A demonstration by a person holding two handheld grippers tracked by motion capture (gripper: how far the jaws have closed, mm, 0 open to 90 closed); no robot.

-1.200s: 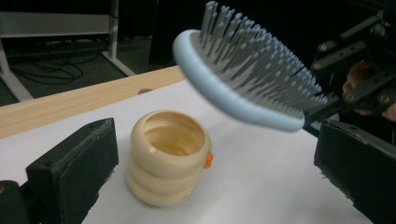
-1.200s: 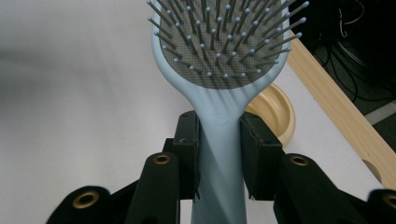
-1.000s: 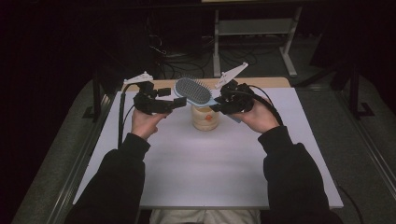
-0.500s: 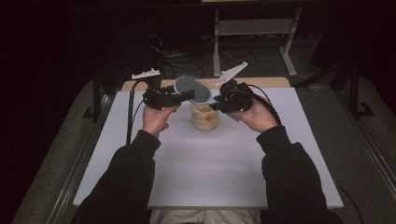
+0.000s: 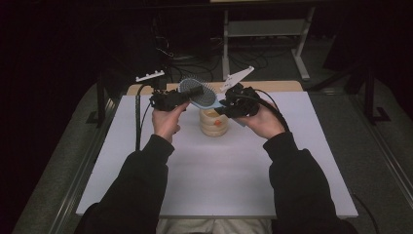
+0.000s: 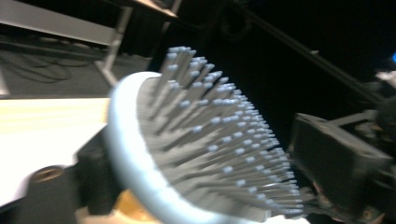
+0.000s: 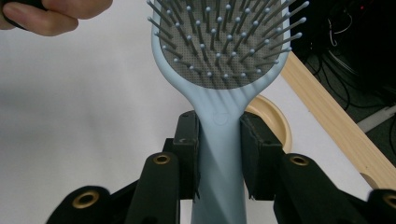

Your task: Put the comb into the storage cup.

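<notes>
A pale blue hairbrush (image 5: 199, 93) with grey bristles is held in the air above a cream jar (image 5: 213, 123). My right gripper (image 5: 229, 105) is shut on its handle (image 7: 218, 140), one pad on each side. My left gripper (image 5: 187, 95) comes in from the left at the brush head (image 6: 196, 140). Its jaws have just been closing. One jaw lies against the head's pale back rim and one dark finger (image 5: 195, 89) crosses the bristles. The jar's rim (image 7: 275, 123) shows just behind the brush neck.
A white mat (image 5: 219, 185) covers the table, with a wooden strip (image 5: 277, 86) along its far edge. Beyond it are dark floor, cables and a metal stand (image 5: 263, 29). A cable (image 5: 138, 122) trails from the left gripper.
My left gripper has moved a little to the right onto the brush head, and its jaws have closed around it. The right hand and the brush have stayed in place.
</notes>
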